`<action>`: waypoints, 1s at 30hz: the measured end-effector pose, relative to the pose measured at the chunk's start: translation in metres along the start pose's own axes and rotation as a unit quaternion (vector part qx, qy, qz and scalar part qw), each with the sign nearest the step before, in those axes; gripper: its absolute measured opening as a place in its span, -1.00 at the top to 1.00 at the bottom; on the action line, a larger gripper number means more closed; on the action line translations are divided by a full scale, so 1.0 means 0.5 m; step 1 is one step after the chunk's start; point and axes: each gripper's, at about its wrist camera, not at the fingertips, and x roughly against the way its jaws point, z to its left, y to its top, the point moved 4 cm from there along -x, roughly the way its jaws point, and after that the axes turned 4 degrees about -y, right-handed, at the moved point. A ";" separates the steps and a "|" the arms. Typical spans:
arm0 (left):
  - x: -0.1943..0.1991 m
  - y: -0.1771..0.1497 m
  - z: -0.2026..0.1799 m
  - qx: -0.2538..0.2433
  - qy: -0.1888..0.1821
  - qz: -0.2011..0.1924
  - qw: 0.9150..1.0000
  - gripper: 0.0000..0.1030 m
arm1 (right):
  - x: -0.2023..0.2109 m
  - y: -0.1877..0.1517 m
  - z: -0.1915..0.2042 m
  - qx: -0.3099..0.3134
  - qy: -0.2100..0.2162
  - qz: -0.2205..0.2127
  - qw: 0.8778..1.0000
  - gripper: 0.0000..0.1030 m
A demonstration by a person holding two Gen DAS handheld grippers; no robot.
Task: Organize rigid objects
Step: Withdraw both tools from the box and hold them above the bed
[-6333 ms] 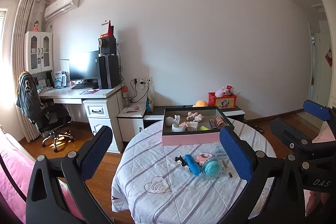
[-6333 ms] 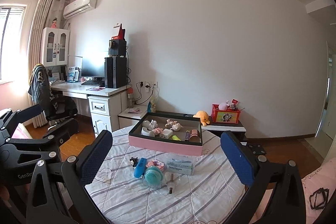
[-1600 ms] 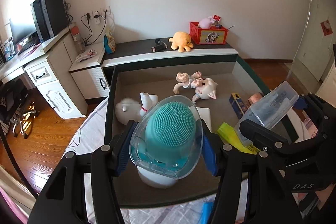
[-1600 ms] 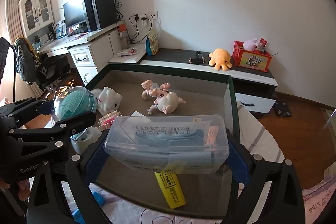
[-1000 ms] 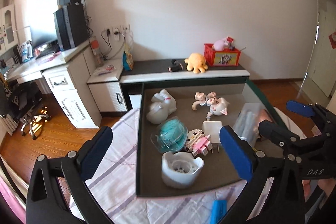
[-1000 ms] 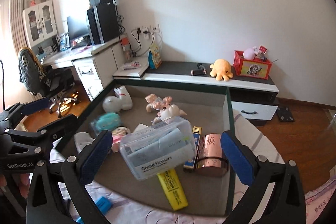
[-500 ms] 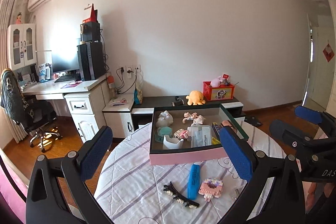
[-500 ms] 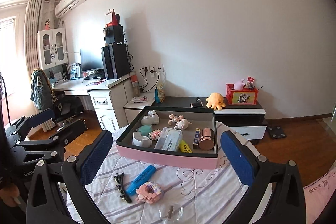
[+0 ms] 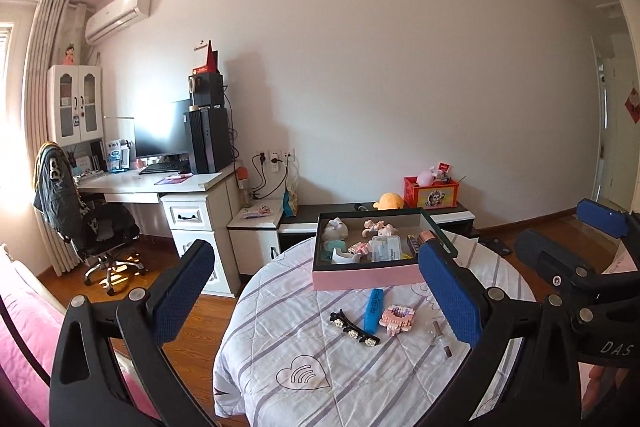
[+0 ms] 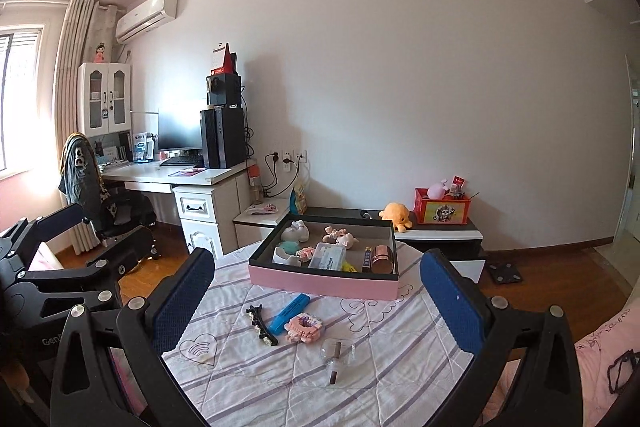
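Note:
A pink box [image 9: 366,277] [image 10: 320,281] with a dark rim stands at the far side of the round table. It holds a clear case [image 10: 329,255], a teal brush [image 10: 289,248], a white holder, small figures and a copper can [image 10: 383,256]. On the cloth in front lie a blue highlighter [image 9: 373,309] [image 10: 289,308], a black hair clip [image 9: 354,328] [image 10: 262,325], a pink block toy [image 9: 397,319] [image 10: 304,327] and a small clear bottle [image 10: 334,355]. My left gripper [image 9: 316,291] and right gripper [image 10: 316,301] are open, empty, held back above the table's near side.
The round table [image 9: 304,367] has a striped quilted cloth. A desk with a computer [image 9: 180,179] and an office chair [image 9: 92,227] stand at left. A low dark cabinet [image 10: 436,231] with an orange plush and a red box stands behind the table. A pink bed edge [image 9: 16,327] is at left.
Both grippers let go of the teal brush and the clear case in the box, opened, and pulled back and up from the box to the table's near side.

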 end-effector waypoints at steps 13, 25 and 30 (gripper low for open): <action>0.044 -0.001 0.001 0.003 0.013 -0.010 1.000 -1.00 | 0.050 0.000 0.013 0.004 -0.004 -0.011 1.000 -1.00; 0.041 -0.002 -0.002 0.004 0.008 0.000 1.000 -1.00 | 0.051 0.001 0.013 0.005 -0.012 -0.005 1.000 -1.00; 0.027 -0.006 -0.007 0.004 0.004 0.010 1.000 -1.00 | 0.042 -0.002 0.010 0.006 -0.014 0.003 1.000 -1.00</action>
